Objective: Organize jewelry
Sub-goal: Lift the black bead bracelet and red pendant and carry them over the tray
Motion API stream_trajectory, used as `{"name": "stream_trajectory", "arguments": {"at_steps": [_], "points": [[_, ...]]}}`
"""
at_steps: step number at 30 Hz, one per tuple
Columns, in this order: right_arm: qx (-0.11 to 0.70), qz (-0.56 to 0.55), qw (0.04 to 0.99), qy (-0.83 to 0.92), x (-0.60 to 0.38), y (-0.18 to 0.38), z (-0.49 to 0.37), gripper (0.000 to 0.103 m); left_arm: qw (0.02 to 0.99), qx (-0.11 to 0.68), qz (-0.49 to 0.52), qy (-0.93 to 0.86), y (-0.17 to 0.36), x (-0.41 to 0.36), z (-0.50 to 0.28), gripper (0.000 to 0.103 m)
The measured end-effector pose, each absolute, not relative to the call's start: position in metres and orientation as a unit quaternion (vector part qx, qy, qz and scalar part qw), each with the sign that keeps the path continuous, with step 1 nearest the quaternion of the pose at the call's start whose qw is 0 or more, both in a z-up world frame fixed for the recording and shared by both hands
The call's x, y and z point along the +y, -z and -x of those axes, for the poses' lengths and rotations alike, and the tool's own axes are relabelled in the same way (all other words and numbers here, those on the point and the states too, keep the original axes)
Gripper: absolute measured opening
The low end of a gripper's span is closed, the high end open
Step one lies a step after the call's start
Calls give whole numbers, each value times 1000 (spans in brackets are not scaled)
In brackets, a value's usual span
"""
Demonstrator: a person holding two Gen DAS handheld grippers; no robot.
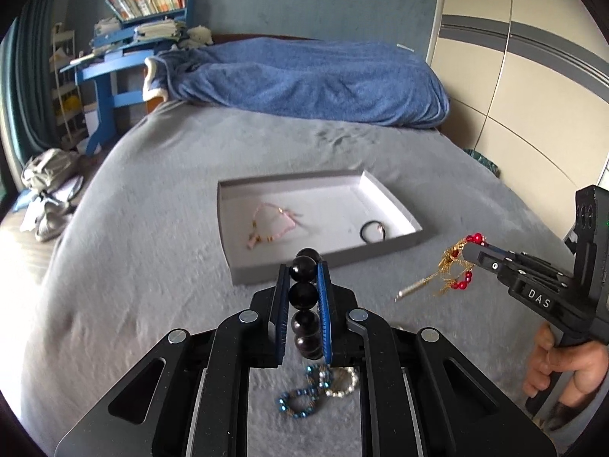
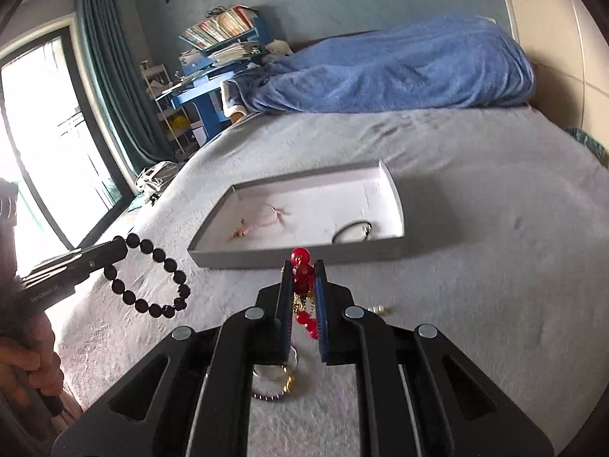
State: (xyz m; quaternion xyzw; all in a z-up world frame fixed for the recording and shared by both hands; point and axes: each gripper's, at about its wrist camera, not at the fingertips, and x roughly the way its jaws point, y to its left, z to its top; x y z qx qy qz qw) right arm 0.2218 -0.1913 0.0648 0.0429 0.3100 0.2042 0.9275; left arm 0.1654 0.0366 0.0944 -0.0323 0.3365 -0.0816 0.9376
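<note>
My left gripper is shut on a black bead bracelet, held above the grey bedspread; from the right wrist view that bracelet hangs as a loop from the left gripper. My right gripper is shut on a red bead and gold chain piece. In the left wrist view the same red and gold piece dangles from the right gripper. Ahead lies a shallow grey tray holding a pink bracelet and a black ring-shaped band.
Under the left gripper lie a blue bead bracelet and a pale bead ring. A gold piece and a clear ring lie under the right gripper. A blue blanket covers the bed's far end; a blue desk stands left.
</note>
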Motion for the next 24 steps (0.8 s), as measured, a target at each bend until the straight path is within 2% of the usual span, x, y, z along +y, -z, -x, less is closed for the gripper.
{"name": "stream_trajectory", "arguments": {"at_steps": [8,24], "points": [[290,-5,933,-213,-173,-94,-236,10,939,331,43,84,-106,39,-180,15],[277,-11,935,-221,-161,-106,-271,10,933,348,27,87,-101,33,-221,15]]}}
